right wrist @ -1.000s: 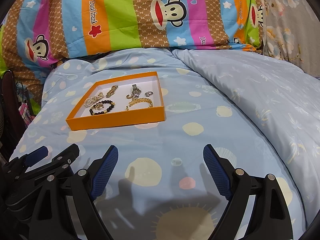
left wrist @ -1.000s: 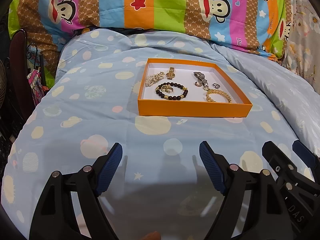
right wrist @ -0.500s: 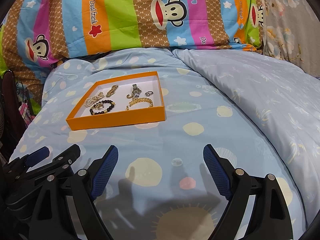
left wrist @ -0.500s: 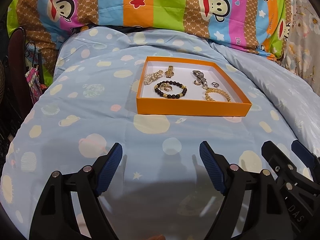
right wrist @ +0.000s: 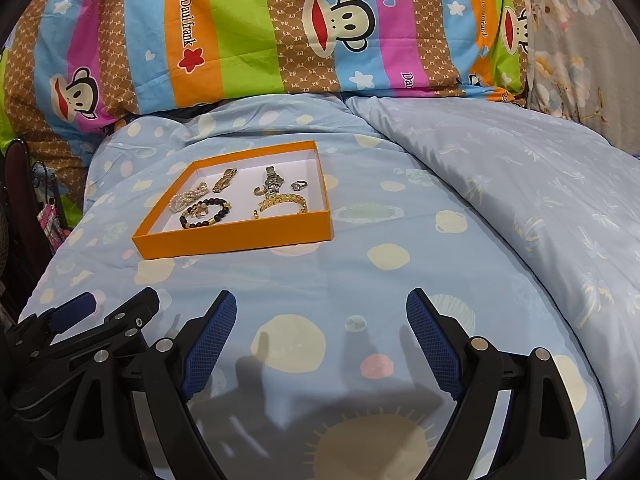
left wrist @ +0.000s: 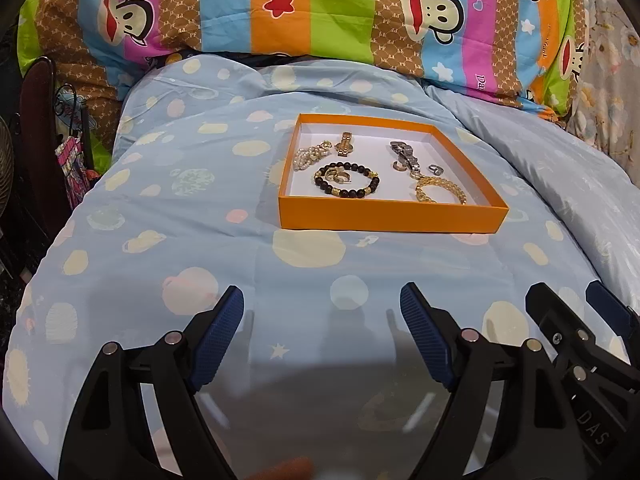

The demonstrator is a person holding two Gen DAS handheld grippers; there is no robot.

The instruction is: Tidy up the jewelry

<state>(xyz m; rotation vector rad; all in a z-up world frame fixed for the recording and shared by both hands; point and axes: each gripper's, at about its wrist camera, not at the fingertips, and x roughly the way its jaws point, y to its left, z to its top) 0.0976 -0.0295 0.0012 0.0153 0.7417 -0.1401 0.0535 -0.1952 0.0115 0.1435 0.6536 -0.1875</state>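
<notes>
An orange tray (left wrist: 392, 216) (right wrist: 236, 238) with a white floor rests on the blue quilt. Inside lie a dark bead bracelet (left wrist: 347, 181) (right wrist: 206, 213), a pearl piece (left wrist: 310, 156) (right wrist: 188, 198), a gold watch band (left wrist: 344, 144) (right wrist: 225, 180), a silver watch (left wrist: 404, 154) (right wrist: 273, 180), a gold chain bracelet (left wrist: 440, 191) (right wrist: 284, 202) and a small ring (left wrist: 435, 169) (right wrist: 300, 185). My left gripper (left wrist: 322, 312) hangs open over the quilt, short of the tray. My right gripper (right wrist: 322, 316) is open too, beside it on the right, with nothing between its fingers.
A striped monkey-print pillow (left wrist: 320, 12) (right wrist: 280, 28) lies behind the tray. A plain blue quilt fold (right wrist: 520, 184) rises at the right. Dark furniture and a small patterned bag (left wrist: 74, 160) stand off the bed's left edge. A floral fabric (right wrist: 580, 40) is at far right.
</notes>
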